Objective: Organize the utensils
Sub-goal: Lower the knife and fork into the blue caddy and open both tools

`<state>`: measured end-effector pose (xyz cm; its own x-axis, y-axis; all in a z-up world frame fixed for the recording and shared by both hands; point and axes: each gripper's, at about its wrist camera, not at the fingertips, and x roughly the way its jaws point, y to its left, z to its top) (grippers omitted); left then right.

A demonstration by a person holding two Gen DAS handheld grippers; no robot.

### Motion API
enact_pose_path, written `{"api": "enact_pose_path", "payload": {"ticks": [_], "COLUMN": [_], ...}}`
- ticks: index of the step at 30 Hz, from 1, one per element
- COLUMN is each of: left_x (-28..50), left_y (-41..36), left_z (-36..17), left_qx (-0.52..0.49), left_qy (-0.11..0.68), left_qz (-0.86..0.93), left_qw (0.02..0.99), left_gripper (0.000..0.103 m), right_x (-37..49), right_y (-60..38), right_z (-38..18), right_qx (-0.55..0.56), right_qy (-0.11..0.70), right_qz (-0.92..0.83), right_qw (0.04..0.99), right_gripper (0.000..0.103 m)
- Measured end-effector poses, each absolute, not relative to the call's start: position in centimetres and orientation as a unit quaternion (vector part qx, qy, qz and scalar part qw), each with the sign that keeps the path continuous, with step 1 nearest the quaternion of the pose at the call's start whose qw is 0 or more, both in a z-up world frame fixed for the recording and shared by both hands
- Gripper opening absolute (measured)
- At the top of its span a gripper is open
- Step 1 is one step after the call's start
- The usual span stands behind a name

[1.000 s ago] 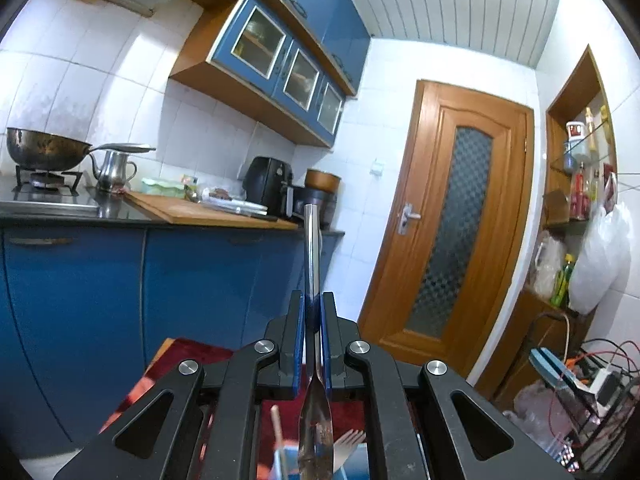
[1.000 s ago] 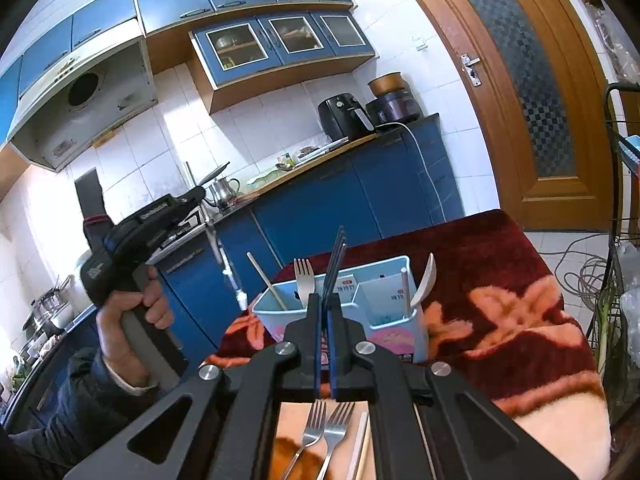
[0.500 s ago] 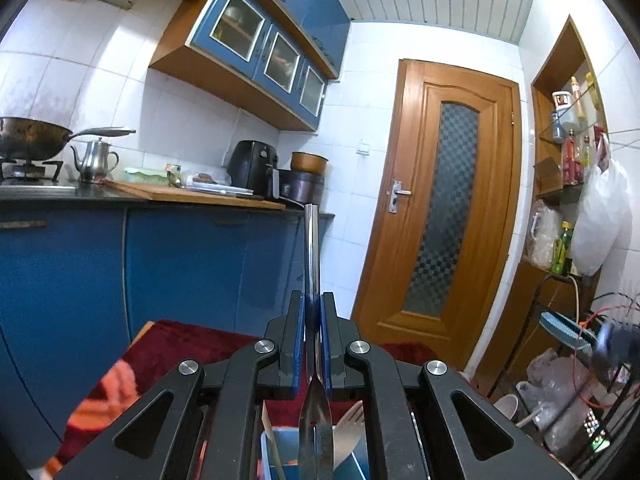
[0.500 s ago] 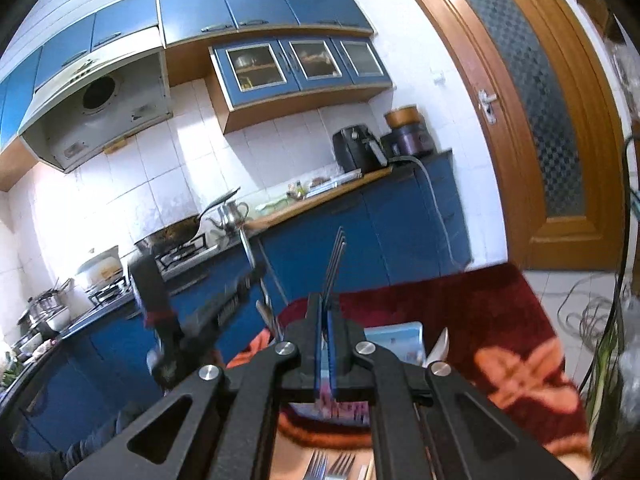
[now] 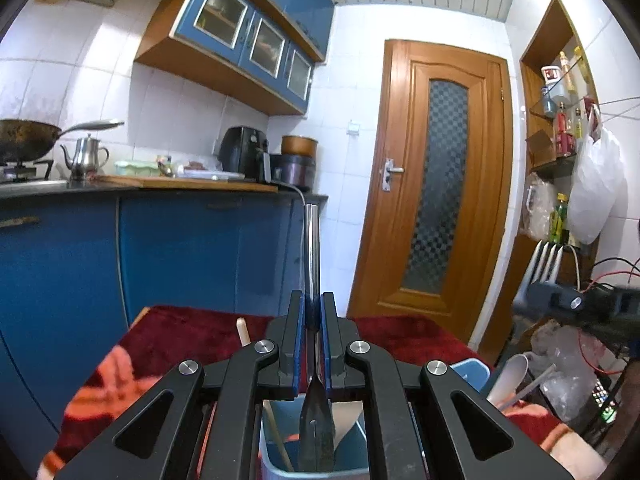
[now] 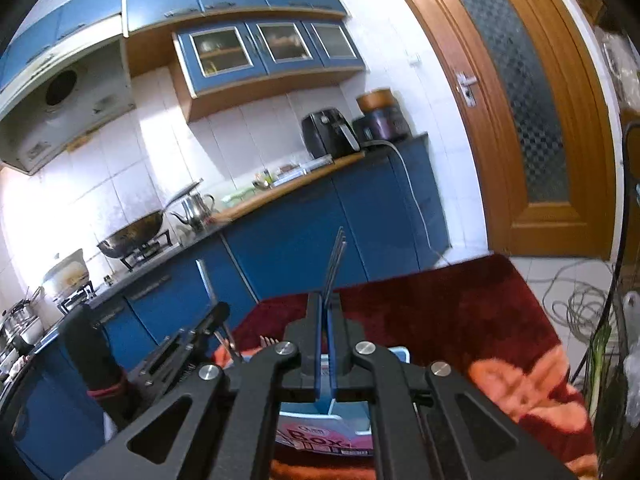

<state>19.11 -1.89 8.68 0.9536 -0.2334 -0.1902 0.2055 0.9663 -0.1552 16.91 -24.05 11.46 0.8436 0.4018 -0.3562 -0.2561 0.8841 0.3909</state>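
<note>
Two utensils are in our grip. Our left gripper (image 5: 313, 312) pinches a steel table knife (image 5: 311, 256) between its blue pads, handle end pointing up and away, blade hanging down into a pale blue utensil box (image 5: 352, 456) that stands on the table directly under the jaws. Inside that box, left of the blade, a wooden chopstick (image 5: 276, 436) leans, and another wooden tip (image 5: 243, 330) pokes up just beyond the gripper's left linkage. A white spoon (image 5: 510, 376) and a pale straight handle (image 5: 528, 388) stand at the box's right end.

Our right gripper (image 6: 325, 312) has its pads pressed together on a steel fork (image 6: 335, 264), held edge-on with the tines rising above the fingertips. From the left wrist view the same fork's tines (image 5: 546, 260) show at the right edge, sticking up from the dark gripper body. In the right wrist view the box (image 6: 316, 436) lies beneath the linkage, its pink label partly readable, and the left gripper (image 6: 218, 322) sits to the left, a gloved hand (image 6: 92, 352) around its handle.

Under the box a dark red floral cloth (image 6: 460, 320) covers the table. Beyond it run blue kitchen cabinets (image 5: 180, 256), a counter with a black air fryer (image 5: 244, 154), a steel kettle (image 5: 85, 156) and a wok (image 5: 24, 142), then a wooden door (image 5: 440, 184).
</note>
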Motion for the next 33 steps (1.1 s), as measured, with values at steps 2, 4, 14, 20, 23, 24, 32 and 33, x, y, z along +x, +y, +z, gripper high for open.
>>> {"api": "enact_pose_path", "payload": {"ticks": [2, 4, 14, 20, 23, 24, 32, 33], "left_x": [19.0, 18.8, 17.3, 15.4, 14.2, 13.8, 10.7, 10.5], "left_y": [-1.8, -1.6, -0.3, 0.1, 0.3, 0.4, 0.4, 0.3], "left_z": [8.6, 8.6, 9.0, 9.4, 9.5, 9.5, 9.8, 9.8], "left_qx": [-0.07, -0.072, -0.087, -0.084, -0.082, -0.081, -0.062, -0.061], "left_qy": [0.114, 0.12, 0.157, 0.194, 0.21, 0.215, 0.253, 0.256], "left_qz": [-0.111, -0.105, -0.1, -0.108, -0.11, -0.111, -0.121, -0.122], "left_qw": [0.985, 0.985, 0.979, 0.971, 0.968, 0.967, 0.958, 0.957], "left_gripper": [0.007, 0.008, 0.014, 0.015, 0.015, 0.015, 0.016, 0.016], "right_x": [17.4, 17.8, 16.2, 13.9, 12.5, 12.1, 8.8, 8.4], "right_y": [-24.0, -23.8, -24.0, -24.2, -24.1, -24.1, -23.8, -23.8], "right_z": [10.8, 10.4, 11.2, 12.8, 13.2, 13.2, 12.9, 12.9], "right_qx": [0.17, 0.17, 0.165, 0.163, 0.159, 0.157, 0.14, 0.136], "right_qy": [0.232, 0.238, 0.218, 0.2, 0.203, 0.205, 0.233, 0.238], "right_qz": [0.174, 0.171, 0.176, 0.178, 0.179, 0.178, 0.173, 0.172], "right_qw": [0.942, 0.941, 0.946, 0.95, 0.95, 0.949, 0.947, 0.946], "right_gripper": [0.004, 0.004, 0.011, 0.012, 0.012, 0.012, 0.013, 0.013]}}
